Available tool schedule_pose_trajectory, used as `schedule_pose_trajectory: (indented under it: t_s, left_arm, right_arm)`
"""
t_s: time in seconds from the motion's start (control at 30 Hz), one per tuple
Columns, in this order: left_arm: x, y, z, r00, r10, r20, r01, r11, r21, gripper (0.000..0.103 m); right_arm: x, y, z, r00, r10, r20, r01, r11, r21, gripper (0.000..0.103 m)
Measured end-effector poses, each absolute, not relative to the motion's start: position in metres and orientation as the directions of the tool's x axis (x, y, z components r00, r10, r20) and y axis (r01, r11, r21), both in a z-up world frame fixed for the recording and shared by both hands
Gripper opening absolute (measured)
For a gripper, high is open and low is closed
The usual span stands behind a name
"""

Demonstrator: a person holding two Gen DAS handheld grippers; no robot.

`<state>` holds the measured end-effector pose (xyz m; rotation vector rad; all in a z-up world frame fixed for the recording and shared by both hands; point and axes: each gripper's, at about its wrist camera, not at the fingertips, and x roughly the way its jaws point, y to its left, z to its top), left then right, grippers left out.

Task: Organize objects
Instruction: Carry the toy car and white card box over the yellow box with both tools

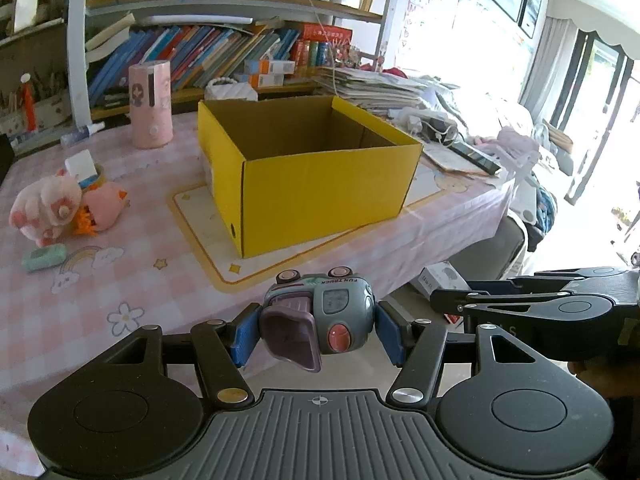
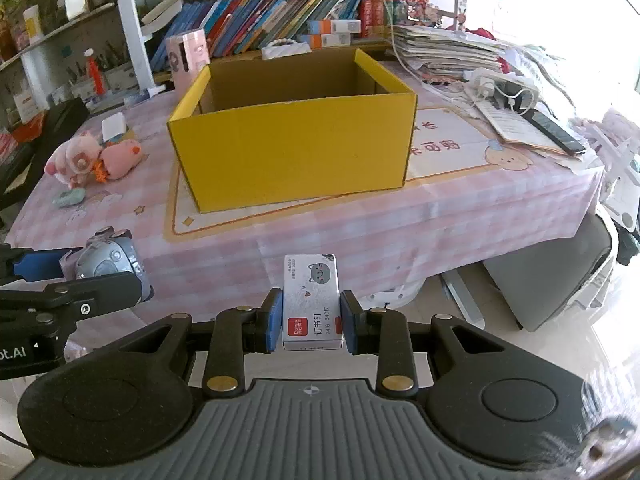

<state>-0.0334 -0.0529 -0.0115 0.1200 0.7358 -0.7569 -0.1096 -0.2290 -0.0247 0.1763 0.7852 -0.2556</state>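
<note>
Hovering level before the yellow box [image 1: 320, 184]: left tool [image 1: 316, 334] clamping toy truck [image 1: 320, 316], right tool [image 2: 311, 320] clamping staple box [image 2: 312, 300].

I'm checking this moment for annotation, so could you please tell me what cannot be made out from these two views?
- Floor of the yellow box: hidden by its front walls in both views, so its contents are unknown.
- Toy truck underside: faces away in the left wrist view; the left tool covers its sides.
- Staple box rear end: hidden between the right tool pads.
- Book titles on the shelf: too small.
</note>
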Motion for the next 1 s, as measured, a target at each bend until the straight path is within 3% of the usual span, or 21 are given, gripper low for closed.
schedule_pose_trajectory:
  t_s: [1.0]
  left_arm:
    - [-0.011,-0.077,-0.003,0.533,-0.569,-0.626,0.659,0.744,-0.115,0.060]
  right_arm:
    - [-0.078,-0.250,-0.016,0.699,-0.146,-0.700,0.258,0.964,0.057,0.028]
